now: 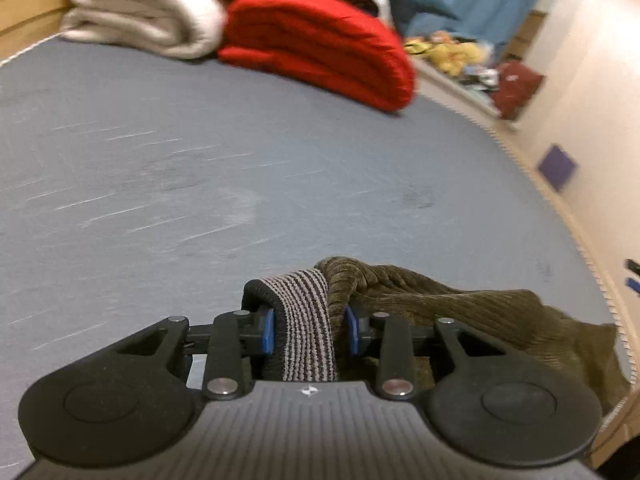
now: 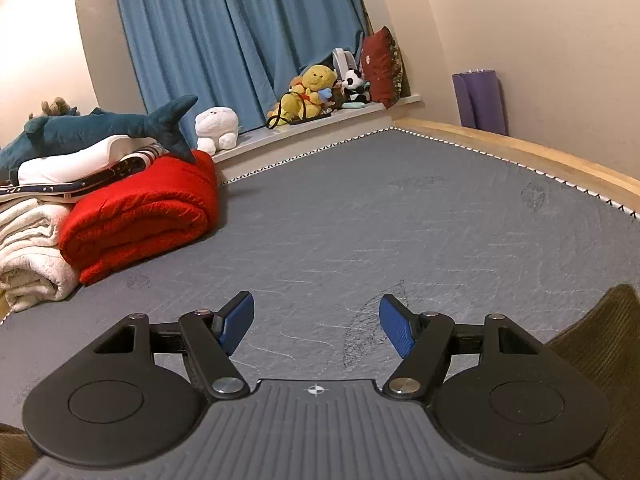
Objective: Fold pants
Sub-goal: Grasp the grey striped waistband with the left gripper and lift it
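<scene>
Olive-brown corduroy pants (image 1: pixel 460 308) lie bunched on the grey-blue mattress (image 1: pixel 200 160) at the lower right of the left wrist view. Their striped grey-and-black elastic waistband (image 1: pixel 306 304) stands up between the blue pads of my left gripper (image 1: pixel 310 330), which is shut on it. In the right wrist view my right gripper (image 2: pixel 316 308) is open over the bare mattress (image 2: pixel 360 220) with nothing between its fingers. A part of the pants (image 2: pixel 600 340) shows at the right edge of that view, beside the gripper.
A folded red quilt (image 2: pixel 140 208) and a rolled white blanket (image 2: pixel 28 256) lie at the far left of the bed, under a blue shark plush (image 2: pixel 100 128). Plush toys (image 2: pixel 312 92) sit on the window sill. A wooden bed frame (image 2: pixel 520 148) and a purple roll (image 2: pixel 478 100) line the right wall.
</scene>
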The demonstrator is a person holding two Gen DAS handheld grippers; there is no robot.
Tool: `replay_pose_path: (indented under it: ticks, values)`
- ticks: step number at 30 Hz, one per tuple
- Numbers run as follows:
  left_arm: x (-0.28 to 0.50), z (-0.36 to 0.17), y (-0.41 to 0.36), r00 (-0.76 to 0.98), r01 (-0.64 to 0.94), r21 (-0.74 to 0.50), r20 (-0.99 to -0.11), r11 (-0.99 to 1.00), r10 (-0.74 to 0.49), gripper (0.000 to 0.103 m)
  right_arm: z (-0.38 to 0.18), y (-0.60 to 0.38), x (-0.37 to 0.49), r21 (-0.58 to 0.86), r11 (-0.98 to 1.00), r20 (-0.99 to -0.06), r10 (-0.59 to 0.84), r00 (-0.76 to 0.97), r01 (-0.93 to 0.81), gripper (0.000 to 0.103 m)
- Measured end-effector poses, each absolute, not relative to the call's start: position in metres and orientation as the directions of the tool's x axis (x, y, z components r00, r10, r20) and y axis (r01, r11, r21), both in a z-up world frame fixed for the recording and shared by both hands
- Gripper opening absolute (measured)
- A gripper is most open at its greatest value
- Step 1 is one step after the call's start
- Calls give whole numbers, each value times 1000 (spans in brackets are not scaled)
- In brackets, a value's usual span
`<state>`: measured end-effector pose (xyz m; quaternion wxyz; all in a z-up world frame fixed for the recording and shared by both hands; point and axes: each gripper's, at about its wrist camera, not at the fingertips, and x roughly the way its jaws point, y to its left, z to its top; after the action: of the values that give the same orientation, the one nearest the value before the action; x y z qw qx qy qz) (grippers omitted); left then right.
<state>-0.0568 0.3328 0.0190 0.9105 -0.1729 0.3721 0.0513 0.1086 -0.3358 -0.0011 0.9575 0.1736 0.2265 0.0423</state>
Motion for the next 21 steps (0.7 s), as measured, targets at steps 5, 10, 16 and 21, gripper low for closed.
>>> replay_pose_path:
  ticks: [5, 10, 16, 21]
  values:
    - [-55, -6, 346, 623, -338, -233, -781, 912, 32, 65, -5, -336, 112, 347, 938, -424, 169, 890, -12, 71]
    - [-63, 32, 336, 668, -359, -65, -715, 931, 208, 75, -7, -344, 113, 349, 937, -432, 160, 888, 1, 72]
    - [-71, 39, 291, 706, -52, -84, -708, 995, -23, 70, -15, -339, 109, 308, 951, -454, 172, 874, -27, 72]
    - [-67, -23, 256, 481, 108, 99, -876, 989, 35, 69, -19, -323, 107, 278, 957, -472, 211, 856, -83, 72]
